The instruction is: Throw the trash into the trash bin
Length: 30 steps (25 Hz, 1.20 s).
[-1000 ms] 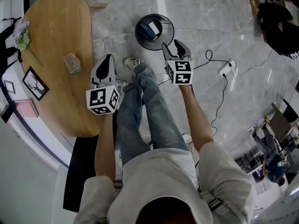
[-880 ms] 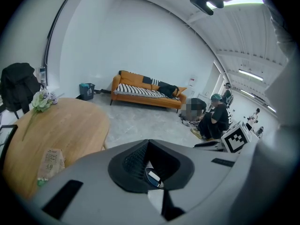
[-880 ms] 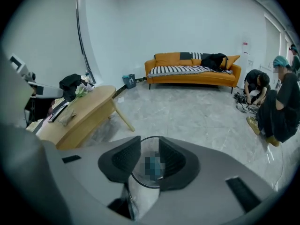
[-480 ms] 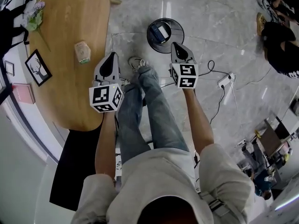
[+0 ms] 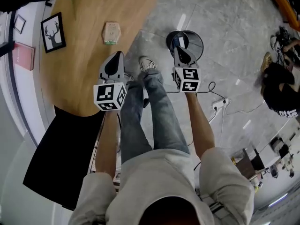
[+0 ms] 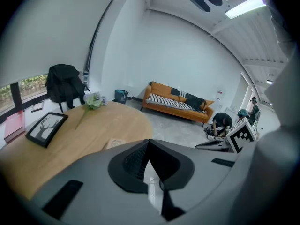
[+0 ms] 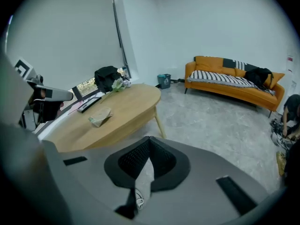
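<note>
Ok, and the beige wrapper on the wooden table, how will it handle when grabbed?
The wrapper looks creased and nearly flat on the table, so probably light and floppy, crumpling rather than holding shape. It likely won't roll, though it might slide if pushed across the smooth wood.

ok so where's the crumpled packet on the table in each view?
Head view: crumpled packet in the upper part, left of centre, lying on the wooden table.
Left gripper view: crumpled packet low, left of centre, only partly showing, near the table's edge.
Right gripper view: crumpled packet left of centre, on the tabletop.
Shared landmark: the wooden table, in all three views.
</note>
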### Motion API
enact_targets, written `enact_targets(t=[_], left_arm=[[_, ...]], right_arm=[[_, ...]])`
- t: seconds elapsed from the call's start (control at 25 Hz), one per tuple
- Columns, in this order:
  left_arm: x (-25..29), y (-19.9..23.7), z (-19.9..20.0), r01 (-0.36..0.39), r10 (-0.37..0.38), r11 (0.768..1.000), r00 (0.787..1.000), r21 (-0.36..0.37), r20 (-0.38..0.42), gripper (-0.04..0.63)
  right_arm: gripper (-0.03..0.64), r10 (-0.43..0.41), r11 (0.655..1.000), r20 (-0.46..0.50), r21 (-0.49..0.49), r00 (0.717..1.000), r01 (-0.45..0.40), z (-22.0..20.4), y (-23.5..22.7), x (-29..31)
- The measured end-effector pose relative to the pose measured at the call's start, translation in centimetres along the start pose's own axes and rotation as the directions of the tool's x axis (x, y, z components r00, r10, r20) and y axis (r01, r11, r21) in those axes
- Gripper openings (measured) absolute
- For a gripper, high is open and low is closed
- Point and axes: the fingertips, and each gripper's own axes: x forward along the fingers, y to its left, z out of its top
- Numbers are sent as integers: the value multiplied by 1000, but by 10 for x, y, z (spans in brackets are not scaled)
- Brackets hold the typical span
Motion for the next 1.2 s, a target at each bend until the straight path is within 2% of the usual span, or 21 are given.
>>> enact_targets(t=[0.28,0.64,0.88,1.08,1.12,1.2], left_arm=[[-45,59,-13,-149,154,983,987,-108,38,17],[-87,104,-35,-271,289,936,956,-225,51,17],[-103,124,-42,-314,336,912,941,-263,44,18],[-102,137,-43,-324,347,904,937,-279,38,18],[-100,138,-42,-323,346,904,938,-279,37,18],[-97,138,-41,-318,340,907,940,-276,34,18]], right_arm=[[29,159,976,-22,-144,987,-160,32,82,37],[29,290,916,-82,-264,954,-301,46,164,64],[29,311,899,-110,-288,944,-330,50,186,80],[32,335,905,-128,-230,933,-357,55,198,100],[45,347,906,-134,-207,928,-369,55,200,105],[224,373,907,-146,-151,916,-393,55,204,114]])
